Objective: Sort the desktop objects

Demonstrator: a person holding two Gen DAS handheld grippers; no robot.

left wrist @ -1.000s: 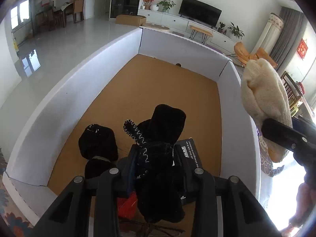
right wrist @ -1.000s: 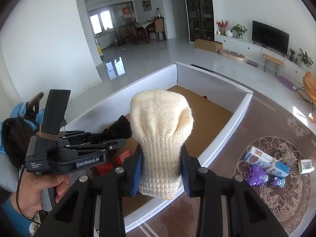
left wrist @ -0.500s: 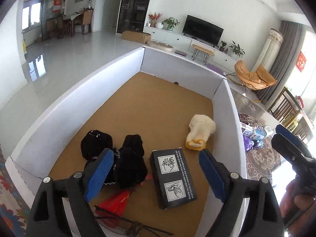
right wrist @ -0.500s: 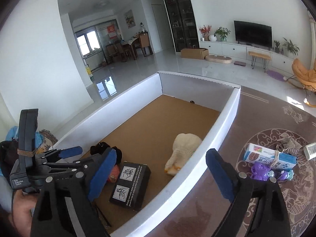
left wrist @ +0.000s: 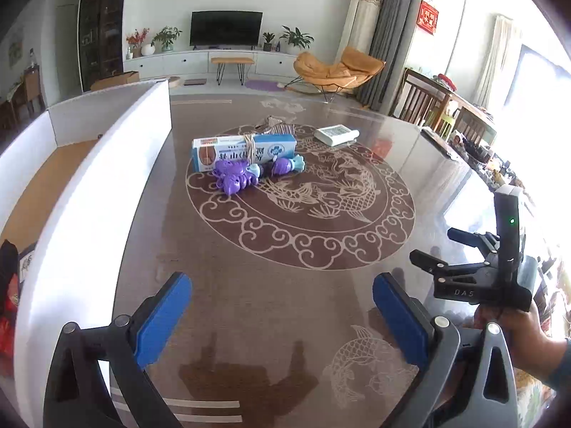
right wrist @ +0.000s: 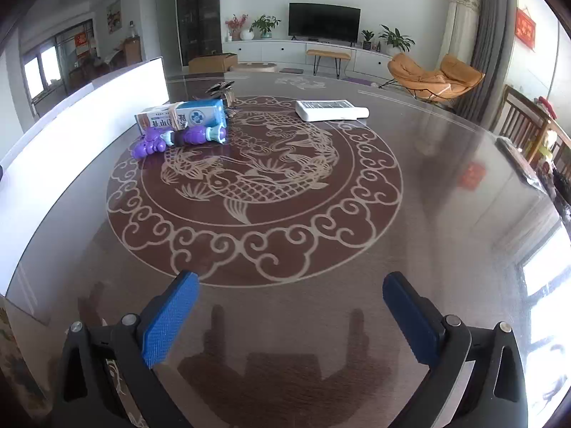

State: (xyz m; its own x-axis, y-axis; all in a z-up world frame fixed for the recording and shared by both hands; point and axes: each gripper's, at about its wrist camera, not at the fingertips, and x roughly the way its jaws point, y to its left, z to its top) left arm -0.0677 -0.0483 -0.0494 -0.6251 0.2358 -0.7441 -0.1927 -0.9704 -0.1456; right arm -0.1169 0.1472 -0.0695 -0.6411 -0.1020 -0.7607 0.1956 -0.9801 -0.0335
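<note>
My left gripper (left wrist: 282,314) is open and empty above the brown patterned table. My right gripper (right wrist: 291,317) is open and empty too; it also shows at the right of the left wrist view (left wrist: 460,253). Far ahead on the table lie a blue and white carton (left wrist: 244,150) (right wrist: 182,116), a purple toy (left wrist: 235,176) (right wrist: 150,144), a purple and teal toy (left wrist: 285,166) (right wrist: 200,136), a white flat device (left wrist: 335,132) (right wrist: 330,110) and a dark tangle behind the carton (left wrist: 273,126) (right wrist: 221,89). The white-walled box (left wrist: 89,192) (right wrist: 71,125) stands to the left.
Inside the box, black and red items (left wrist: 7,285) show at the left edge. The round table's far edge (right wrist: 464,117) curves at the right. Wooden chairs (left wrist: 421,103) and an orange lounge chair (right wrist: 435,75) stand beyond the table.
Both grippers opened and dropped the black item and the cream knit item into the box. Both then swung right, away from the box, and now face the table's loose objects.
</note>
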